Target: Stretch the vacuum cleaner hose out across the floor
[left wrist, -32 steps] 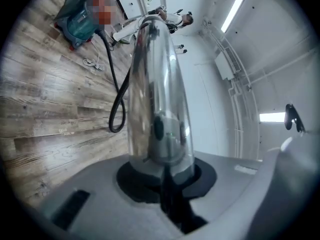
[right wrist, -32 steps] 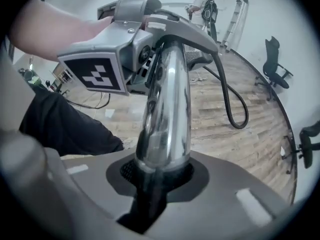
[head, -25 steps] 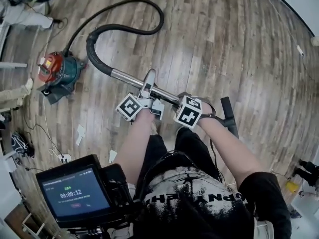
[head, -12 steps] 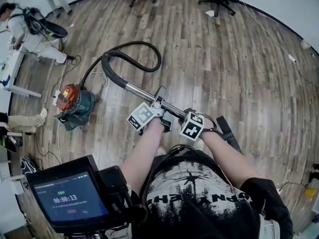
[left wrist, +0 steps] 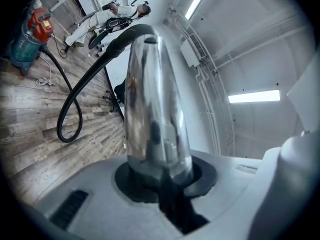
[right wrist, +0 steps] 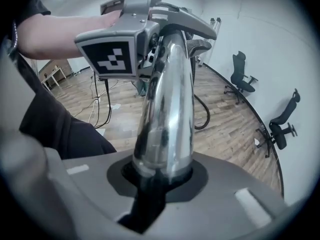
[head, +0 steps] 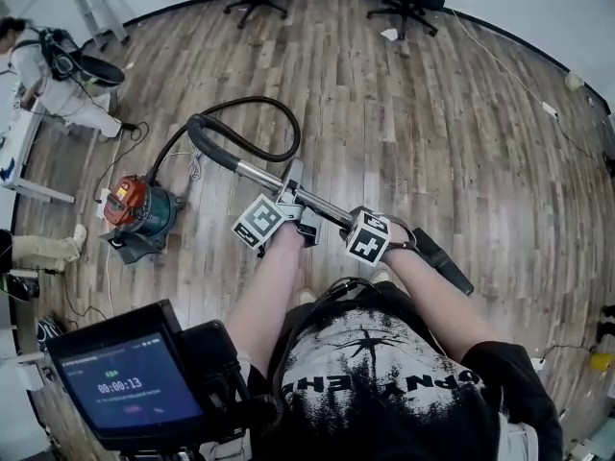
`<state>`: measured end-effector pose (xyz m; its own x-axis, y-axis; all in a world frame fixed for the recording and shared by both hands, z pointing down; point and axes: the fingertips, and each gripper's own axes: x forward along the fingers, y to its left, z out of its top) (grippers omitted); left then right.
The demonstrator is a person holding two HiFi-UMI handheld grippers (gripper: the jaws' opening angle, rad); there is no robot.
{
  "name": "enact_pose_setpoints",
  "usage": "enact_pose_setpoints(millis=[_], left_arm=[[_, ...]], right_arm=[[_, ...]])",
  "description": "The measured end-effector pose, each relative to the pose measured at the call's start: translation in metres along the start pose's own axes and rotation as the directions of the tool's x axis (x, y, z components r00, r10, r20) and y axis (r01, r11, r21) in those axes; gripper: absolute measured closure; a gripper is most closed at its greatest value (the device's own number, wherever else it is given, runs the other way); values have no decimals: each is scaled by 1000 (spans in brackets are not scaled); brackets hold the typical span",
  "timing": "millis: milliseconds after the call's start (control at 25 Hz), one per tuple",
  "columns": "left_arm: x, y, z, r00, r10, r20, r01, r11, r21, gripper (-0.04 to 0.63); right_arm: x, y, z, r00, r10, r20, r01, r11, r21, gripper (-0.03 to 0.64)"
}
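Currently the left tool pinches the chrome wand with jaws just easing open, the right tool just tightening on it, hose looped on the floor by the canister (likely to tip if yanked), so the wand may slip that looser grip

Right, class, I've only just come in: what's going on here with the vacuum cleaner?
A person holds the vacuum's metal wand off the wooden floor with two handheld grippers. The left gripper and right gripper both clamp it; the left's jaws have just eased wider, the right's tightened, wand between both. The black hose lies curled in a loop on the floor, not stretched out, running back to the red and teal vacuum cleaner.
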<state>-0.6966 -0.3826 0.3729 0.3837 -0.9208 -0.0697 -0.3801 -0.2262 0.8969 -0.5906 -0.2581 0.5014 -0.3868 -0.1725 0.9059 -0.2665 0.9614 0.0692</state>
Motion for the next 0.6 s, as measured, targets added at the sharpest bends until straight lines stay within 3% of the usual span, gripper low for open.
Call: enact_pose_setpoints(millis=[80,280,520,600], left_arm=[[-1,1,9,1000,-10,22,10,1000,-10,508],[-9,3,12,998,-59,32,63,988,-141,554],[-22,-11,-12,998,-55,23,57,991,-118,558],[-22,-14,-16,999,-52,13,53,992,-115,558]], right_arm=[[-4,4,-8,1000,18,-20,-18,1000,9,538],[-7,10,-33,999,21,-50,-21,1000,-7,540],[-6,9,-59,983,-167,-73,166,986,-15,548],[-8,10,-62,979,-189,-79,190,982,-3,553]])
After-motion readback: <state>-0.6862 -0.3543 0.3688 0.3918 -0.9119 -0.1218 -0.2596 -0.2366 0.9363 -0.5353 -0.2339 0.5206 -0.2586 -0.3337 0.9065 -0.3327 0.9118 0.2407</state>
